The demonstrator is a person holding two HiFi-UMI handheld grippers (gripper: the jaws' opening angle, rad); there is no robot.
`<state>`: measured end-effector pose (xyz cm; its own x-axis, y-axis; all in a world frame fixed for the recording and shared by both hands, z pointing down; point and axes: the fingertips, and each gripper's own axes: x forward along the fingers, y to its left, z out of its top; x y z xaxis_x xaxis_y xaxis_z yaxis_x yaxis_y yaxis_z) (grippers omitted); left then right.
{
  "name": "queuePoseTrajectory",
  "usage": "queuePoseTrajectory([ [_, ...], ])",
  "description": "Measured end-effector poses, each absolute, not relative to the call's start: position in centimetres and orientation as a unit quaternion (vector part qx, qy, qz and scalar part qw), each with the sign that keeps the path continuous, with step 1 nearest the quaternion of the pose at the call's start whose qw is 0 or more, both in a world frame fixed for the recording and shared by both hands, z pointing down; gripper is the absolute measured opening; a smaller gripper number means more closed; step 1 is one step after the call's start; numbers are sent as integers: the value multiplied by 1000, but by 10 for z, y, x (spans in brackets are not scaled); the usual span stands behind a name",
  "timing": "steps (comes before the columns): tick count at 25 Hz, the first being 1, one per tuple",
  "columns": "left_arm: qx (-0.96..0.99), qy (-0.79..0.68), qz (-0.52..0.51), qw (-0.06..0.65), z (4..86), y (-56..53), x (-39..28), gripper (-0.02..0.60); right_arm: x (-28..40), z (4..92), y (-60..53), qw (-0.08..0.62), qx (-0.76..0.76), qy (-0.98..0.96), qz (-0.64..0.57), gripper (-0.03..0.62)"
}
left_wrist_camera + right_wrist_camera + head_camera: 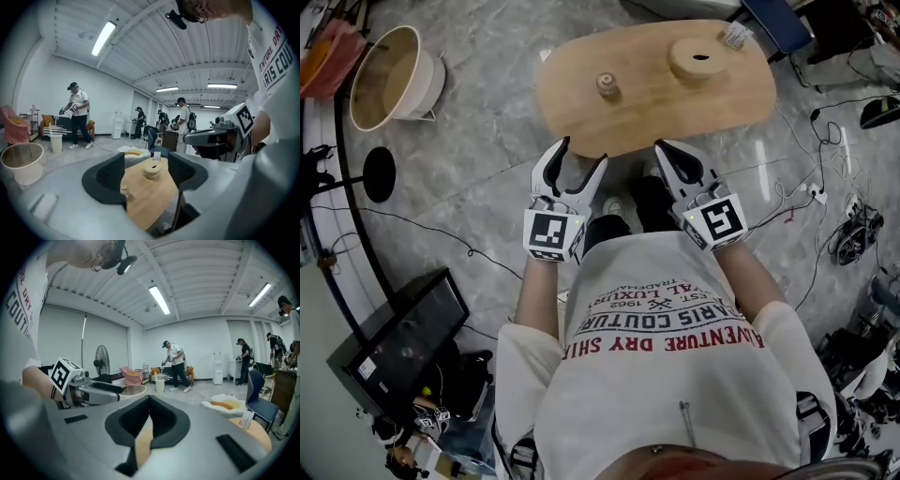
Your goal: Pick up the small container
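The left tool [581, 156], jaws wide and empty, and the right tool [675, 152], jaws narrow, tips together, hover at the counter [572, 117] edge near the small container [607, 84].

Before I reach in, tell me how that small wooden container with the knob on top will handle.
The small knob-topped wooden container looks rigid, so it probably won't deform under a grip. Being small, it's likely light. It stands upright and narrow on the smooth oval wooden table, so a sideways nudge might tip or slide it.
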<state>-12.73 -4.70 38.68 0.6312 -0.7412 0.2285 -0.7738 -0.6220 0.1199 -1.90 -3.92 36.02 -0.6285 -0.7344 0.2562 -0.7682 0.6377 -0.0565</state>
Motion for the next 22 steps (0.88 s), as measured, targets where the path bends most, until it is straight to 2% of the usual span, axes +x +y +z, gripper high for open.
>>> queuePoseTrajectory([
  [4, 899, -414, 109, 98, 433, -83, -107, 281, -12, 390, -86, 108, 394, -908, 92, -3],
  [9, 883, -425, 138, 145, 502, -123, -84, 291, -1, 431, -143, 127, 355, -921, 99, -3],
  [14, 858, -450, 167, 183, 576, -167, -68, 332, 16, 474, -205, 140, 346, -921, 108, -3],
  [22, 825, -495, 186, 200, 678, -219, -55, 400, 32, 564, -269, 161, 341, -916, 134, -3],
])
